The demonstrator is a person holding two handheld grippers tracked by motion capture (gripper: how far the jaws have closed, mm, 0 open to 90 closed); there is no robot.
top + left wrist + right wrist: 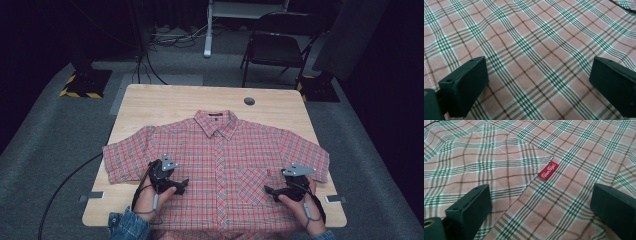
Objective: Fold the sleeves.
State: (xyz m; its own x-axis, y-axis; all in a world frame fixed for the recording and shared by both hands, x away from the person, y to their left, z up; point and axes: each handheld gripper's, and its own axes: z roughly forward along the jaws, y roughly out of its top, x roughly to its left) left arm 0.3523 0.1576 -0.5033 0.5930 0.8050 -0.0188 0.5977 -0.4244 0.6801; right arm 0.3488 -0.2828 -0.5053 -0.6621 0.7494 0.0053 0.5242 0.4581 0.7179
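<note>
Shirt (220, 160) hem cut off | left sleeve overhangs table (150, 100)

A light wooden table (150, 107) stands on grey carpet. A red plaid shirt (220, 150) lies flat on it, front up and buttoned, collar toward the far edge, sleeves spread to either side. The shirt covers most of the near half of the table; its hem reaches the near edge. Beyond the collar, a little to its right, a small dark round grommet (249, 101) sits in the tabletop near the far edge, well apart from the shirt
</note>
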